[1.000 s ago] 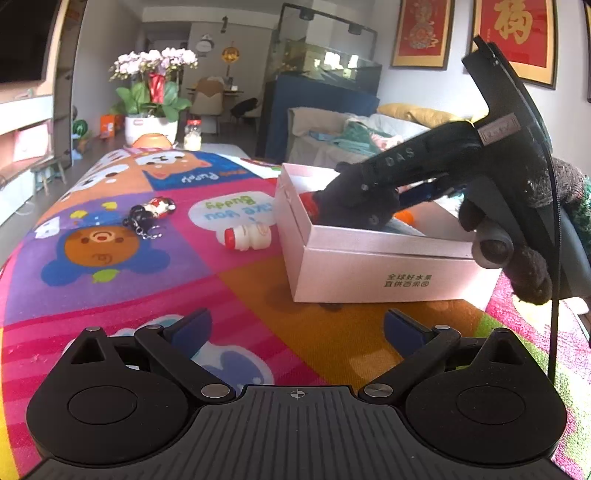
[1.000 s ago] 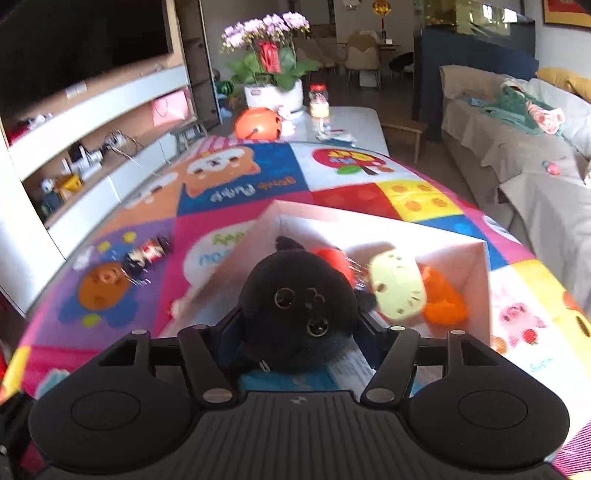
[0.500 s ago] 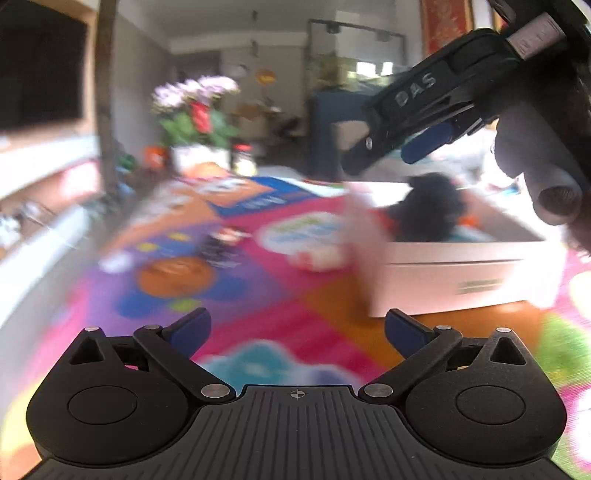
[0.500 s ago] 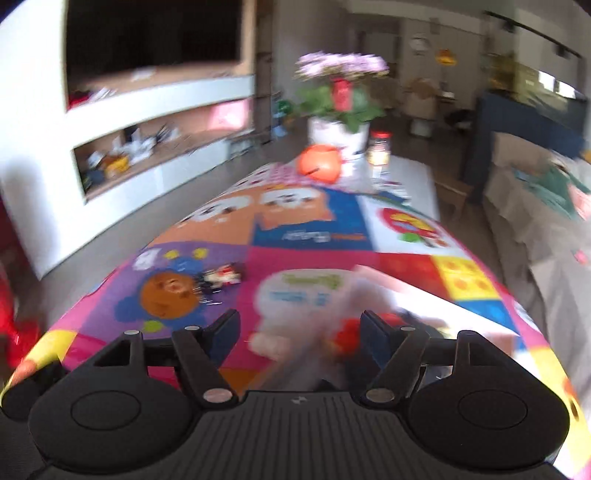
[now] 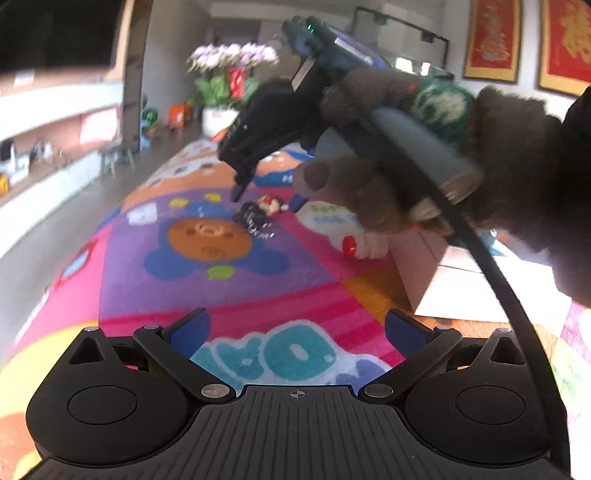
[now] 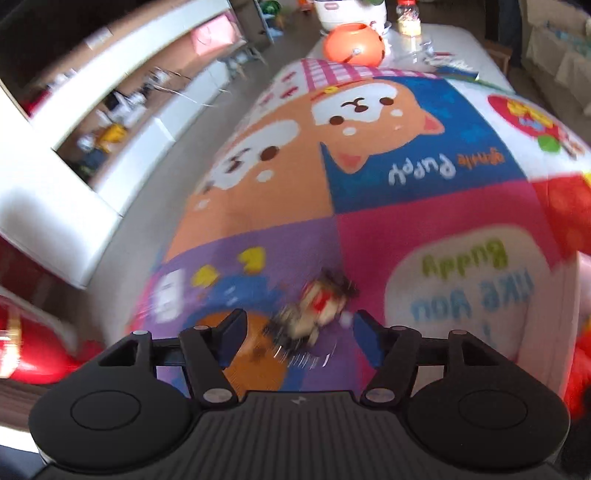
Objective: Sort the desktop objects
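A small keychain figure [image 6: 321, 306], blurred, lies on the purple patch of the cartoon mat [image 6: 369, 229]. My right gripper [image 6: 299, 328] hovers over it with the jaws closing; the figure sits between the fingers and the pads are not pressing on it. In the left wrist view the same right gripper [image 5: 266, 197], held by a gloved hand [image 5: 369, 192], points down at the keychain [image 5: 258, 218]. A white mini bottle with a red cap [image 5: 356, 246] lies beside the white box [image 5: 443, 284]. My left gripper [image 5: 297, 328] stands open and holds nothing, low over the mat's near part.
An orange round toy [image 6: 352, 44] and a jar [image 6: 408, 18] stand at the mat's far end, with a flower pot [image 5: 221, 118] behind. A low shelf unit [image 6: 122, 110] runs along the left. A black cable [image 5: 491, 280] trails from the right gripper.
My right gripper let go of the black plush in the box and swept left across the mat to the keychain figure. The left gripper's view swung leftward; it stays open.
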Demonstrator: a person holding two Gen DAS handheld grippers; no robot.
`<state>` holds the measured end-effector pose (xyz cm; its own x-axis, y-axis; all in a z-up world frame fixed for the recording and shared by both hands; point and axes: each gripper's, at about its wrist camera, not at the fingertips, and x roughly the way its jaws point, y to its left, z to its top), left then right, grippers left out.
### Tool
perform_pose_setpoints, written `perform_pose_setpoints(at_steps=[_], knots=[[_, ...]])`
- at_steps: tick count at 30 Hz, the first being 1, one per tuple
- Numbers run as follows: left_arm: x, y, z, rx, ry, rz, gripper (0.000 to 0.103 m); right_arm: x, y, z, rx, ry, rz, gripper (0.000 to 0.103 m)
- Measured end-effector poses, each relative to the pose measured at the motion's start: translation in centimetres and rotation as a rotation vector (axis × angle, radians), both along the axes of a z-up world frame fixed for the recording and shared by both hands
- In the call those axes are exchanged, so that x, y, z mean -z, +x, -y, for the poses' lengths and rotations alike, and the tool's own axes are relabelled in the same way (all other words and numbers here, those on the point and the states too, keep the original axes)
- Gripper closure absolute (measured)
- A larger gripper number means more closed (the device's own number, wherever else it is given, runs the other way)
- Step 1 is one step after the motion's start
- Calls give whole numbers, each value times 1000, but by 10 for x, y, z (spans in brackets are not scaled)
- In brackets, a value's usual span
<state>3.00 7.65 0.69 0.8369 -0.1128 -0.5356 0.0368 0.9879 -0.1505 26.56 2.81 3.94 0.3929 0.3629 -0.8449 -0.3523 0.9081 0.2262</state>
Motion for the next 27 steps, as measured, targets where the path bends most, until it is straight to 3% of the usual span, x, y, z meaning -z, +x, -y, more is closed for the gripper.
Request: perform_pose_setpoints(at_steps=[1, 2, 3, 6, 12, 16, 17, 18, 19, 22, 27], knots=[[1, 1, -2, -6, -16, -9, 0, 5, 4, -6, 11, -36, 11, 41], [1, 1, -4, -7, -28, -12, 0, 10, 7, -10, 12, -52, 7, 51], [1, 1, -4, -5, -30, -9, 0, 12, 6, -10, 10, -44, -10, 61], [0, -2, -1, 10, -16, 3, 0, 5, -7, -1, -19, 2, -23, 76], [-1, -4, 1, 7, -13, 12, 0, -38, -51, 27, -99, 61, 27, 76], [-1, -9, 3, 29, -14, 24, 0, -57, -87, 51, -221, 108, -36, 75], [-1, -9, 4, 39, -9, 24, 0, -63, -93, 58, -244, 112, -31, 71], [-2, -9, 7, 48, 0, 25, 0, -70, -98, 64, -241, 103, 2, 59], [-2, -9, 9, 54, 8, 27, 0, -76, -101, 69, -227, 74, 52, 54], [-2, -11, 11, 59, 23, 35, 0, -77, -96, 71, -177, -73, 157, 54], [0, -9, 9, 59, 7, 25, 0, -41, -72, 57, -164, -231, 126, 54]])
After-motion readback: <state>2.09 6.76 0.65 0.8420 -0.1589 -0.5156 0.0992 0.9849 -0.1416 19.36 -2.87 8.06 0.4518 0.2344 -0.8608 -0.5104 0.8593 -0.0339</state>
